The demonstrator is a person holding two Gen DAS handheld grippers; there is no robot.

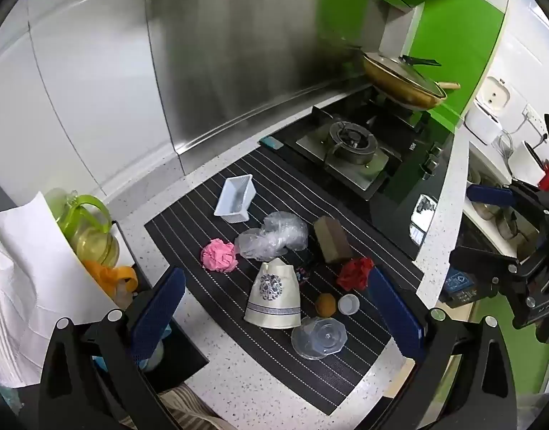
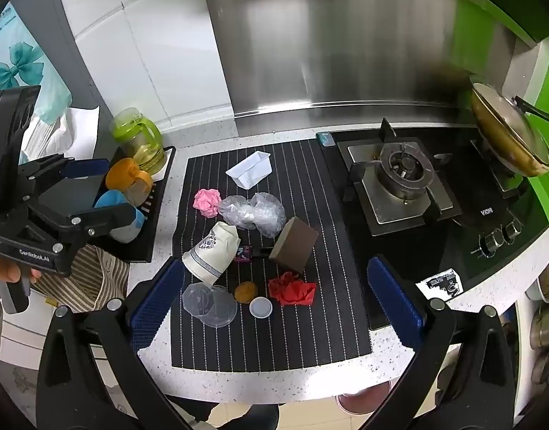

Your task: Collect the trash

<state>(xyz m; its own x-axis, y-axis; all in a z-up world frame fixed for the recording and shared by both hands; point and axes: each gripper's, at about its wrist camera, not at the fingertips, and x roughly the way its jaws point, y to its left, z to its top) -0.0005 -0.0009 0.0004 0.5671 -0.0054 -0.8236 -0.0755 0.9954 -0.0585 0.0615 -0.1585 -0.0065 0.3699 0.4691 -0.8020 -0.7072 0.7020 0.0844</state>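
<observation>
Trash (image 2: 292,292) beside stove (image 2: 403,182), on mat (image 2: 310,329)

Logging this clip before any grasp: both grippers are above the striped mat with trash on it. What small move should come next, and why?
Probably lower the right gripper onto the crumpled red paper. Its jaws stand open and empty, and the paper lies nearly centred between them near the mat's front, apart from the brown box. The left gripper is open too.

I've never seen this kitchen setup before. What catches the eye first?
A scatter of trash on the striped black mat: a pink paper ball at the back, a red wad in front, a tipped paper cup between them. To the right, a lidded golden pan sits on the stove.
</observation>
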